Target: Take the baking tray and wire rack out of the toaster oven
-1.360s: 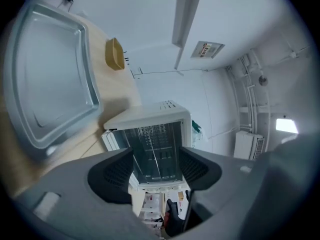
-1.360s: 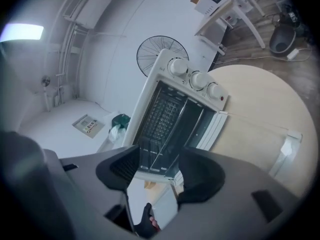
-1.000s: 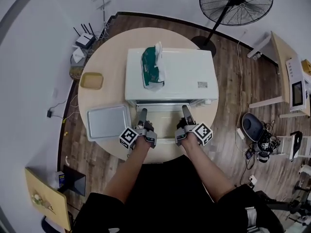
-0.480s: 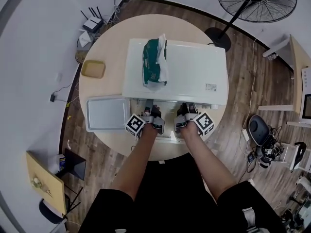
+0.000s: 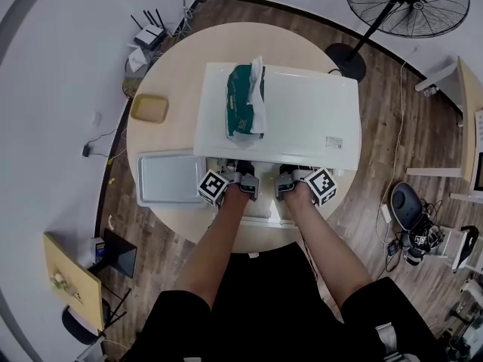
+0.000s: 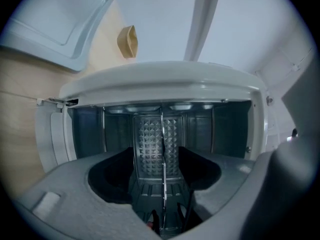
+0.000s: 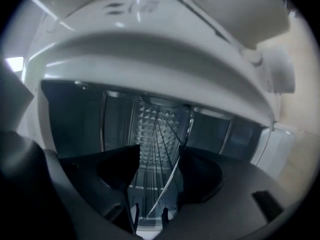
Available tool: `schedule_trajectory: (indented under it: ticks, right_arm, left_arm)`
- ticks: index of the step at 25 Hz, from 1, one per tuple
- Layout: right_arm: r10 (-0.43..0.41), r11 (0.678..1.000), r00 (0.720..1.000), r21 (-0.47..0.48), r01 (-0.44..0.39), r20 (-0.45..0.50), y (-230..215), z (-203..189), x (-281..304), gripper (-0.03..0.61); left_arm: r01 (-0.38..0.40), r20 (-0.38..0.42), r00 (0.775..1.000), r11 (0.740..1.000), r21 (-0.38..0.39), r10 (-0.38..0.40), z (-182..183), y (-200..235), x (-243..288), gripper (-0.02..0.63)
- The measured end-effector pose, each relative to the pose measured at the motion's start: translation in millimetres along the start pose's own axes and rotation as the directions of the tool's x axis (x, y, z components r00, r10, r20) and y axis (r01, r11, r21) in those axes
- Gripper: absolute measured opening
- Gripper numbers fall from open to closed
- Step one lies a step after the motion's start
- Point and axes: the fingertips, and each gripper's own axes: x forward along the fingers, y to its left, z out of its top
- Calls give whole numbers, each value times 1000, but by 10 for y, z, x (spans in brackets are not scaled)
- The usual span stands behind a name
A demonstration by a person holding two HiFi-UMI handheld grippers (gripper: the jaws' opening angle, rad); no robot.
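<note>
Both grippers have pushed forward into the mouth of the white toaster oven (image 5: 302,119), which stands on the round table (image 5: 173,74). Already out, the baking tray (image 5: 170,178) lies flat on the table just left of the oven, while the wire rack (image 7: 156,134) sits inside the dark cavity. The left gripper (image 6: 159,159) and the right gripper (image 7: 157,169) each hold their jaws narrowly apart, with a rack wire running between them.

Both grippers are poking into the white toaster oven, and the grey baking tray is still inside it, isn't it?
Not quite: the baking tray is already out. The head view shows it lying on the round table, left of the toaster oven. The left gripper and right gripper do reach into the oven's mouth.
</note>
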Motion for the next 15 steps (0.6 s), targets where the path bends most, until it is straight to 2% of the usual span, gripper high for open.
schedule_trajectory:
  ticks: [7,8,11,13,15]
  right_arm:
    - [-6,1000,1000,-10,6,9,-60,22,145,225]
    - [-9,1000,1000,-12,9,12,-73,26,148,225]
    - [-14,1000,1000,-19,14,12,-99,17,162,222]
    - [-21,999,1000,-28,21,10,-113,6,162,219]
    - [-32,999,999,-36,33,18,-148,19,140,182]
  left_arm:
    - [14,11,1000,999,-41,-14,-14,63,169,262]
    - [24,8,1000,999,-40,-24,-15,45,192,243]
    - [49,6,999,998,-50,-49,10,37,259,121]
    - [49,7,999,997,-57,-48,28,37,301,79]
    - [52,-1,999,998,-42,-52,40,11,332,56]
